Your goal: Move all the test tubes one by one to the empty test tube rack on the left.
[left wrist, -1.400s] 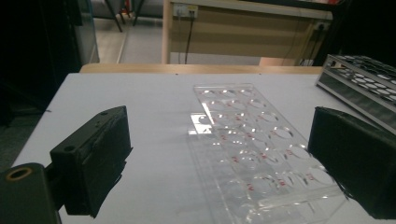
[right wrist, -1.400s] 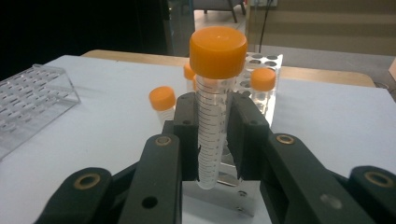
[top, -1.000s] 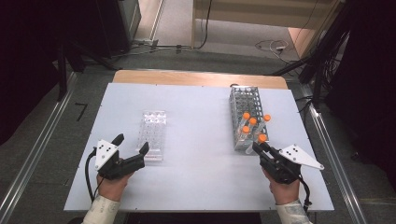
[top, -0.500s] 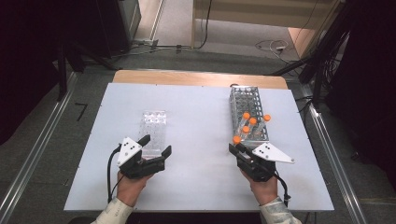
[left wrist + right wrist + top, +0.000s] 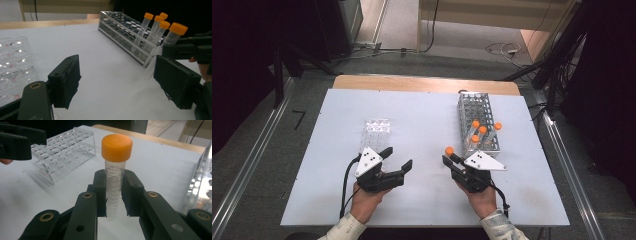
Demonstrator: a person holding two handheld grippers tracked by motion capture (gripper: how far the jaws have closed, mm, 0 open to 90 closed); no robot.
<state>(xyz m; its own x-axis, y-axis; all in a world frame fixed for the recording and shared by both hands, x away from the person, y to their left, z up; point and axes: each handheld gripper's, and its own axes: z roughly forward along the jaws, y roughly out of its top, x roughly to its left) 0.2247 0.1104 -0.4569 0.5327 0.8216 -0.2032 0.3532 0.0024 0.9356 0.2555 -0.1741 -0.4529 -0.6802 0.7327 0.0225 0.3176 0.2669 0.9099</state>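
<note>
The right gripper [image 5: 451, 159] is clenched on a clear graduated centrifuge tube [image 5: 113, 187] with an orange screw cap [image 5: 117, 147]; in the right gripper view the two black pads press on the tube's barrel from either side, the tube stands upright between them with the cap above the jaws and the lower end reaching just past them. In the high view the orange cap [image 5: 449, 150] shows at the tip of that gripper, over the white table [image 5: 422, 115], just left of the near end of the metal wire tube rack [image 5: 477, 107] and apart from it; three more orange-capped tubes [image 5: 482, 130] lean in the near cells of that rack.

The left gripper [image 5: 398, 161] is released with nothing between its pads; its jaws have just been closing, yet in the left gripper view they stand well apart over bare table, and the held tube [image 5: 165, 47] shows beyond the right-hand pad, gripped by the other gripper's dark jaws. The left gripper lies just in front of the clear plastic tube rack [image 5: 375, 131], which sits on the left half of the table; the same clear rack [image 5: 62, 152] shows in the right gripper view behind and to the left of the held tube; the two grippers face one another across the middle of the table, near but not touching.
</note>
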